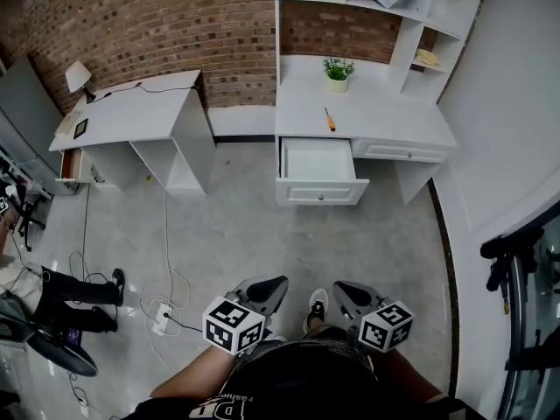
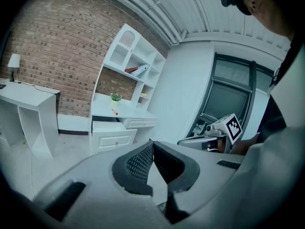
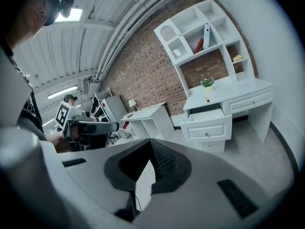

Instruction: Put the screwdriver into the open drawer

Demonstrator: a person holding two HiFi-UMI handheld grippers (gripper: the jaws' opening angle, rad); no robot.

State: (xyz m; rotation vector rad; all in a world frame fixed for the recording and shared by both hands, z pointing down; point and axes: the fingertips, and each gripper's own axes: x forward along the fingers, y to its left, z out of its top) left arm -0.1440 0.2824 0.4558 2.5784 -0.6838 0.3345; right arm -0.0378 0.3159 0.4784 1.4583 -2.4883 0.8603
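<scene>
Screwdriver [image 1: 330,119] lies on the white table [image 1: 394,122] just above the open drawer [image 1: 317,159], well apart from left tool [image 1: 273,287] and right tool [image 1: 343,290], both closed and empty; risk: arriving unopened, a tool nudges the thin screwdriver and rolls it off the edge.

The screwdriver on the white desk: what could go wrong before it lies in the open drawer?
The screwdriver is thin and lies flat on the desk; a shallow pinch may roll it off the edge. The potted plant stands behind it, so a long reach could knock it over. The left gripper and the right gripper are both shut; one must open first.
</scene>
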